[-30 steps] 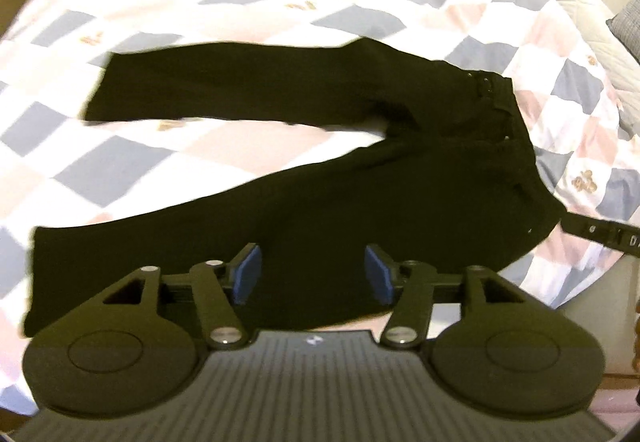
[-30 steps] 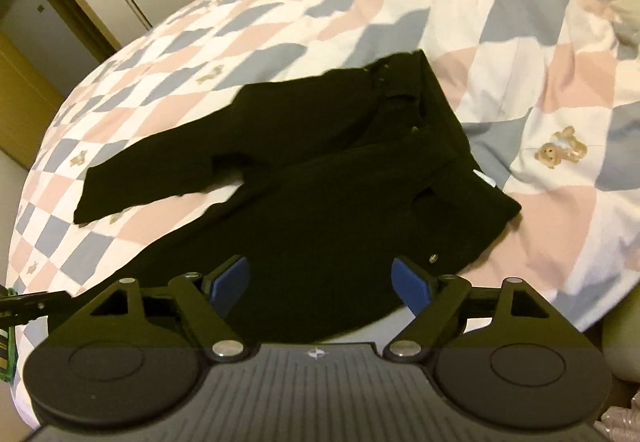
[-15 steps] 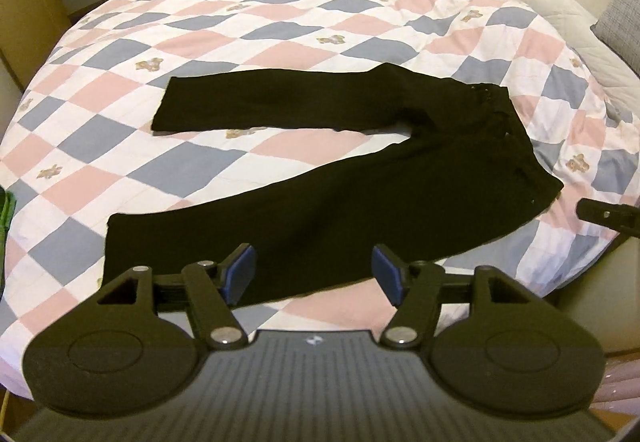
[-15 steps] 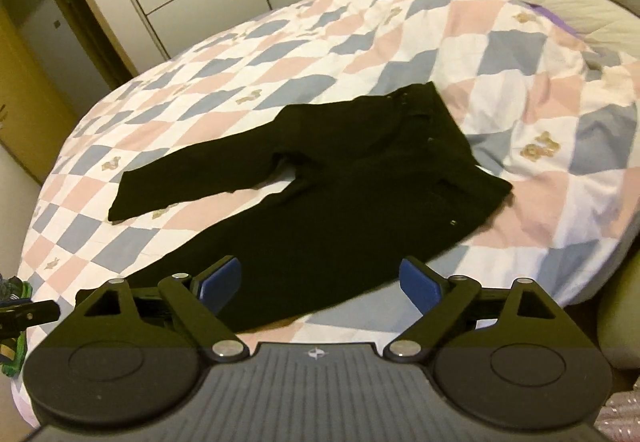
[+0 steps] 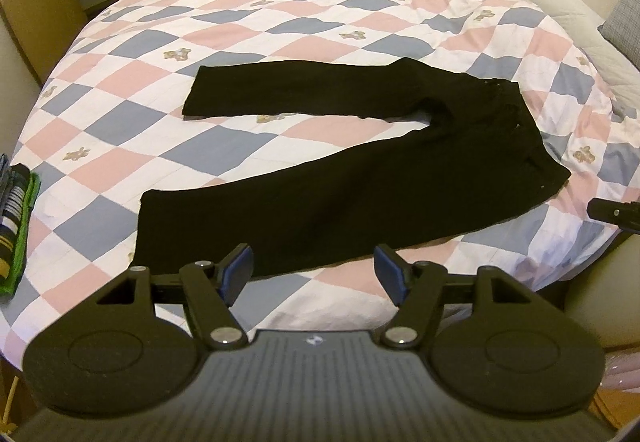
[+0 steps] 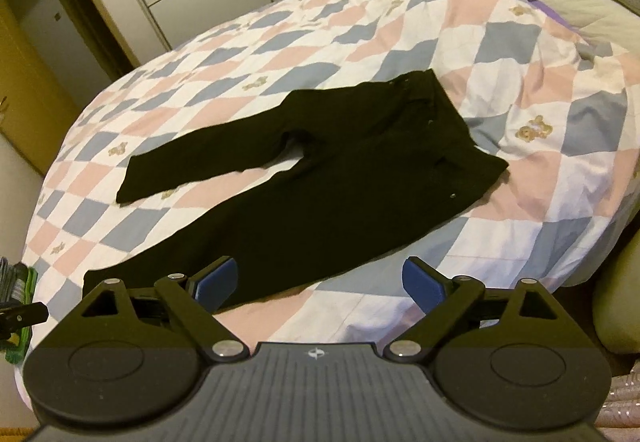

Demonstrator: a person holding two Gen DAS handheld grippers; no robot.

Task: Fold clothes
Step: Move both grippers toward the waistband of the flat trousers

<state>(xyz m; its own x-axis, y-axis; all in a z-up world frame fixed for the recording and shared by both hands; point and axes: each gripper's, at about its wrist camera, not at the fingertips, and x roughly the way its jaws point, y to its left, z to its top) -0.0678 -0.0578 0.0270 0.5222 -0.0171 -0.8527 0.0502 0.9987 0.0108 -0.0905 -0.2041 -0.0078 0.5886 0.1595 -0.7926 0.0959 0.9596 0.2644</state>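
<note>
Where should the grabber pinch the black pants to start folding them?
Probably the far leg's cuff, approached from the left end. The black pants lie flat with legs spread in a V, so that thin open edge lifts easily onto the near leg.

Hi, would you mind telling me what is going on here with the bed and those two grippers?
A person holding a gripper in each hand is about to fold a pair of black trousers laid flat on a checked quilt, legs spread apart in a V, waistband toward the right. The left gripper and the right gripper both hover open over the near edge of the bed, holding nothing. No fold has been made yet. Some folded green and striped fabric lies at the left edge.
</note>
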